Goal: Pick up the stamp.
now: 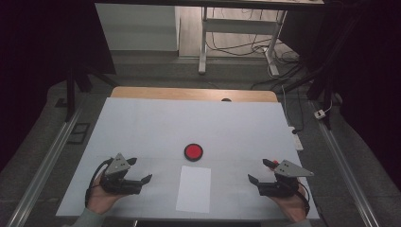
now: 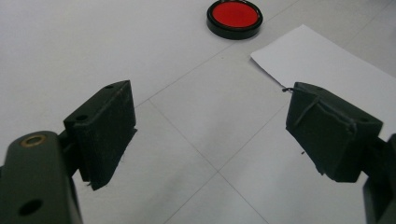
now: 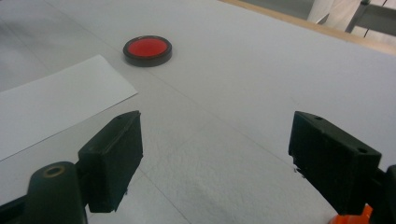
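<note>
Between 2 grippers: paper sheet (image 1: 194, 188), long axis running away; left gripper (image 1: 140, 172) nearer, right gripper (image 1: 258, 172) farther, both jaws apart, empty.

No legible text, label, brand, number or sign is present in any view. The white rectangular paper sheet (image 1: 194, 188) carries no visible print. The round red disc with black rim (image 1: 193, 152) bears no marking. The pale grey table covering (image 1: 156, 127) is unmarked. The grey three-cornered plates on the grippers show holes but no lettering.
</note>
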